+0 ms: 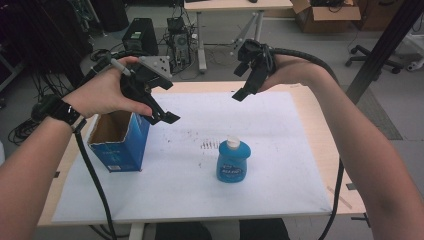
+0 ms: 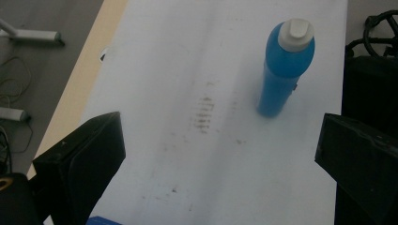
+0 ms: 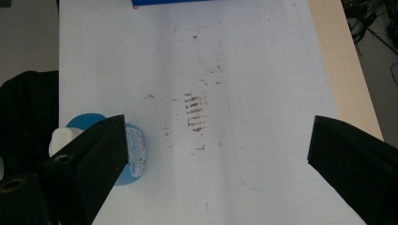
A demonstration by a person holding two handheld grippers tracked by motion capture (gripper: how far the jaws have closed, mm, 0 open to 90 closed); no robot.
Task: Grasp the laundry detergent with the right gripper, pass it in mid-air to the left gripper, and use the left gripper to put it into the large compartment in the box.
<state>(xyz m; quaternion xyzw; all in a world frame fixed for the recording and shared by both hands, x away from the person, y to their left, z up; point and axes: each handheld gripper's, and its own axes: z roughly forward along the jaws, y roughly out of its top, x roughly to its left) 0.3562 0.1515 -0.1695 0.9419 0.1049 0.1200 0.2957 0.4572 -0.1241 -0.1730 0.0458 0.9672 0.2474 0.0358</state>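
A person holds two grippers above a desk (image 1: 310, 125) covered with one white sheet (image 1: 280, 150), on which stand one blue bottle (image 1: 233, 162) and one blue box (image 1: 120, 140). The left gripper (image 1: 162, 114) hangs over the sheet just beside the box's open top, its jaws spread wide with nothing between them; the right gripper (image 1: 241, 85) hovers near the far edge of the desk, jaws likewise wide and empty. The bottle, upright with a white cap and filled with blue liquid, stands near the middle of the sheet, well apart from the box at the left. It carries a label (the print is too blurred to read), and so does the box's lower front. The box stands with its flaps open, showing a brown cardboard interior; whether anything lies inside cannot be told. In the left gripper view the bottle (image 2: 285, 70) appears ahead, nearer the right jaw. In the right gripper view the bottle (image 3: 133, 154) sits partly behind the left jaw, beside a patch of dark smudges (image 3: 193, 111) on the sheet.
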